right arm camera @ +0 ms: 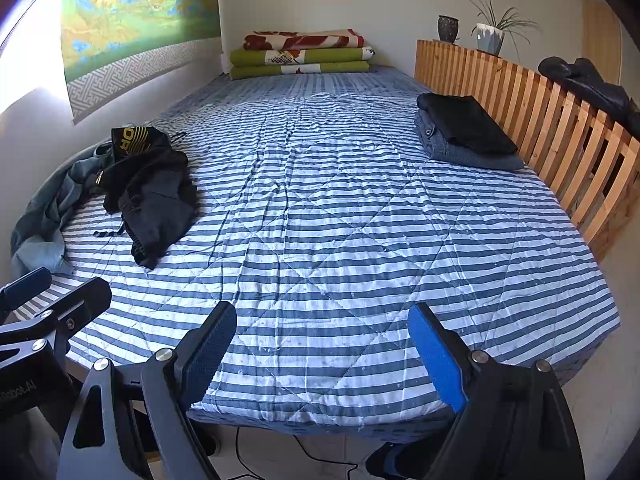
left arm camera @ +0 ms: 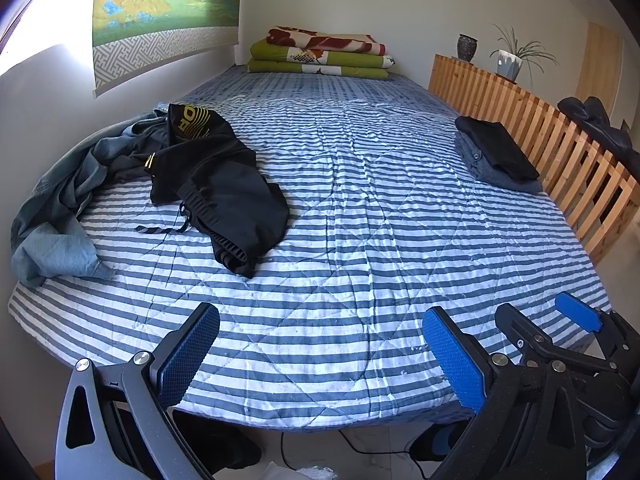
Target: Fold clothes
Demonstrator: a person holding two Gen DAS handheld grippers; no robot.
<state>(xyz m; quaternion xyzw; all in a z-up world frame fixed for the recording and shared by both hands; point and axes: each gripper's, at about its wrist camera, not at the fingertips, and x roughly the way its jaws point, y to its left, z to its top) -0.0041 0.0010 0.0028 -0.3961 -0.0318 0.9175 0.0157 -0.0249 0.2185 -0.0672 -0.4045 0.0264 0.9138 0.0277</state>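
A bed [left arm camera: 340,208] with a blue-and-white striped quilt fills both views, its middle bare. A slatted wooden rail [left arm camera: 532,128] runs along its right side, and a wall hanging [left arm camera: 164,12] hangs on the left wall. Folded blankets [left arm camera: 320,54] are stacked at the far end. Unfolded clothes lie at the left edge: a blue garment [left arm camera: 52,208] against the wall, with black shorts [left arm camera: 216,176] partly over it. Near the rail sits a folded pile [left arm camera: 496,152], black on grey. The left gripper [left arm camera: 320,356] and right gripper [right arm camera: 322,354] hover over the near edge, fingers spread wide, holding nothing.
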